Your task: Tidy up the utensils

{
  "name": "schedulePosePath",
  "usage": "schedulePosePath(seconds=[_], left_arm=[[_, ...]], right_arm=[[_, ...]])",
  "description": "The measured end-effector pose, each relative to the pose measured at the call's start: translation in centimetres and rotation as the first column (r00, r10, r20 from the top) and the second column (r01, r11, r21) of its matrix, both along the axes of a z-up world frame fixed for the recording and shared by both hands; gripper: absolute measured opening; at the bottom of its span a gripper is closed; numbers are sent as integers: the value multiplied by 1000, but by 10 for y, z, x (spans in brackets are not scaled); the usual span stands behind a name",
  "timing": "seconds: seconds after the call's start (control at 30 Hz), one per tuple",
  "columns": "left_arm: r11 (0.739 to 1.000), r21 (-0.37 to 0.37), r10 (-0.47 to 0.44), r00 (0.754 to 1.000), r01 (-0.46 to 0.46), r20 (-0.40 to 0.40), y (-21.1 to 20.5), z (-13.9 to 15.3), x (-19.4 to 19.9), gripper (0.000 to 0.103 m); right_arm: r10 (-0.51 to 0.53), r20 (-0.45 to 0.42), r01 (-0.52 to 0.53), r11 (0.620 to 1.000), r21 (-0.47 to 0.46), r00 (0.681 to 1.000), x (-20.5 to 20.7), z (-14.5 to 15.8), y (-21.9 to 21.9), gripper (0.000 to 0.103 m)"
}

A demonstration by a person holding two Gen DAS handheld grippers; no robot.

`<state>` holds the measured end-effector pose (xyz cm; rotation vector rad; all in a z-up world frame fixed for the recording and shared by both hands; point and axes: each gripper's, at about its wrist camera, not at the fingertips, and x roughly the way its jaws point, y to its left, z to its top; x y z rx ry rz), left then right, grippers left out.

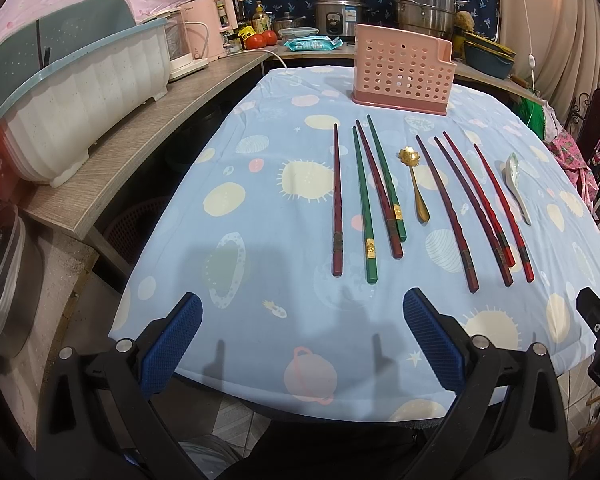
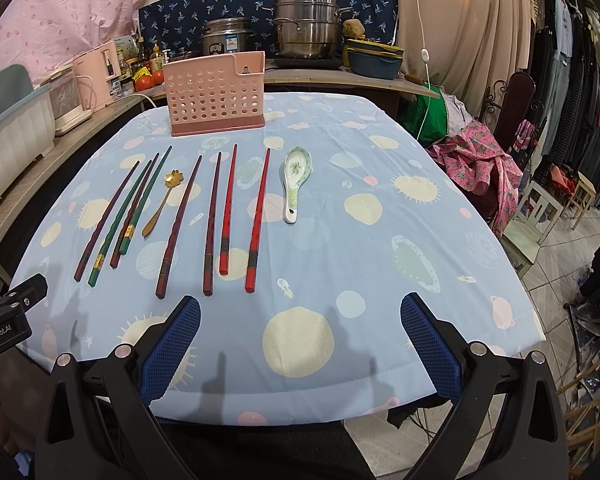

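The left gripper (image 1: 302,318) hangs over the near edge of the table with its blue-padded fingers (image 1: 172,344) spread wide and nothing between them. The right gripper (image 2: 300,320) is likewise released, its fingers (image 2: 428,344) apart above the near edge, holding nothing. Beyond both lies a light blue tablecloth (image 2: 380,240) printed with suns and planets. On it, eight chopsticks lie side by side, thin ends pointing away: a dark red chopstick (image 1: 337,200) on the far left, then a green chopstick (image 1: 364,208) just beside it, and further along a bright red chopstick (image 2: 259,220) at the right end of the row. A gold spoon (image 1: 415,184) with a flower-shaped bowl rests in the middle of the row, touching no chopstick. A white ceramic spoon (image 2: 295,182) lies to the right of the last chopstick. At the far side of the cloth stands a pink perforated holder (image 2: 216,94), upright, well apart from the utensils. Behind it, on a counter, sit steel pots (image 2: 306,24).
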<state>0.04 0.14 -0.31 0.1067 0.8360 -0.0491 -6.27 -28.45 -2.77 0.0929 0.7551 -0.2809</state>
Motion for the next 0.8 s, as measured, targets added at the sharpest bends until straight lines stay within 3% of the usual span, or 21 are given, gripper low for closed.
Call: schedulePosePath(seconds=[0.8], left_arm=[[1000, -3, -4, 1000, 4, -5, 2, -2, -2, 96]], right_arm=[[0, 0, 0, 1000, 2, 1000, 1, 0, 0, 96]])
